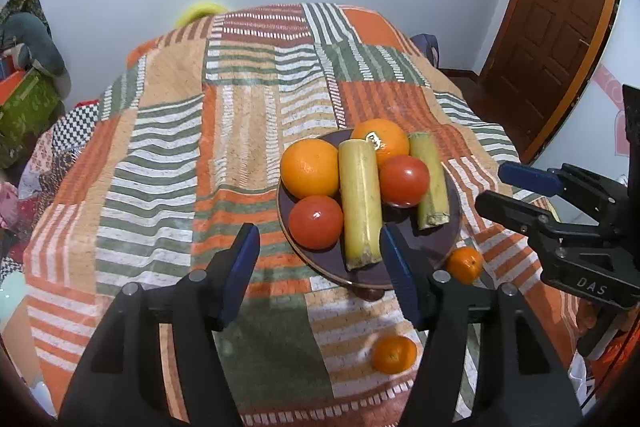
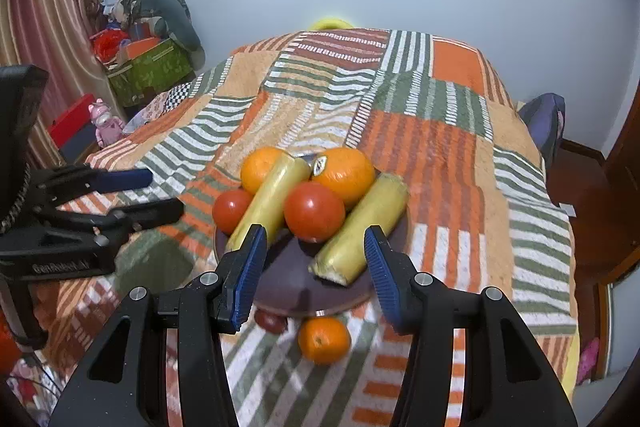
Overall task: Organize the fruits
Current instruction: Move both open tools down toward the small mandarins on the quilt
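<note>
Grippers angled down over plate

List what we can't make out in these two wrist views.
- Dark red thing under the plate rim, right wrist view: mostly hidden by the plate.
- Yellow object, both views: hidden behind the tablecloth far edge.
- Sticker on far orange, left wrist view: too small to read.

A plate is set on the cloth-covered bench. On the plate, two oranges are placed at the back, two tomatoes nearer the front, and two cane pieces are laid lengthwise among them. Two small mandarins are left on the cloth, just before the plate.
</note>
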Demonstrator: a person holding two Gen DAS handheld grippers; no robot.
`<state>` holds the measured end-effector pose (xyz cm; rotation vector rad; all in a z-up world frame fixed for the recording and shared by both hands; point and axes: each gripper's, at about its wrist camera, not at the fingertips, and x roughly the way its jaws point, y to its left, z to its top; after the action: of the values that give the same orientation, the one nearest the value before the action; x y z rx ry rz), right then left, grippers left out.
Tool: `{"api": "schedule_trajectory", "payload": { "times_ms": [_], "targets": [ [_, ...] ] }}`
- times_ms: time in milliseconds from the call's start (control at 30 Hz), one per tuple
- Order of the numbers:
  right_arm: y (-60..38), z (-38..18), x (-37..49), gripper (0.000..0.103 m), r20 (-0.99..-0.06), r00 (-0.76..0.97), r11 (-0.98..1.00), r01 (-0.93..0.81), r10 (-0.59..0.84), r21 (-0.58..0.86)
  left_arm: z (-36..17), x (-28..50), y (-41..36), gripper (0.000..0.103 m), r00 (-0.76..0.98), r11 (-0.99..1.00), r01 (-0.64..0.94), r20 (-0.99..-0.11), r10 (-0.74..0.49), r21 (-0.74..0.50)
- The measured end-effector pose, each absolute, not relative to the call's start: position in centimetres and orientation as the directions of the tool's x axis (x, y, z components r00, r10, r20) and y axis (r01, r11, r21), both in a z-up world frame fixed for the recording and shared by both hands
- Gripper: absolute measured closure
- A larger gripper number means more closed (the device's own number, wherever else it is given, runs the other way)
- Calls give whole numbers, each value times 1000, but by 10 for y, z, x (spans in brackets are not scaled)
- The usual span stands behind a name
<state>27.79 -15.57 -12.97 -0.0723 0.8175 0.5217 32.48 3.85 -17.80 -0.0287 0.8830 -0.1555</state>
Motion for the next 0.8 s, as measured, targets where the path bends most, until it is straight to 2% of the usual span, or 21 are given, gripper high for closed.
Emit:
{"api": "schedule_trajectory", "payload": {
  "times_ms": [433, 567, 800],
  "targets": [
    [-190, -152, 250, 55, -767, 513, 887, -436, 385, 153, -169, 283, 29, 32, 624, 988, 145, -772, -126, -44],
    [-192, -166, 252, 55, -780, 490, 889, -422, 389, 178, -173, 279, 26, 28, 613, 987, 154, -780, -126, -39],
    [-179, -187, 256, 55, -799, 439, 874, -441, 410, 206, -189, 285, 26, 27, 572, 987, 151, -810, -129, -51]
  ]
}}
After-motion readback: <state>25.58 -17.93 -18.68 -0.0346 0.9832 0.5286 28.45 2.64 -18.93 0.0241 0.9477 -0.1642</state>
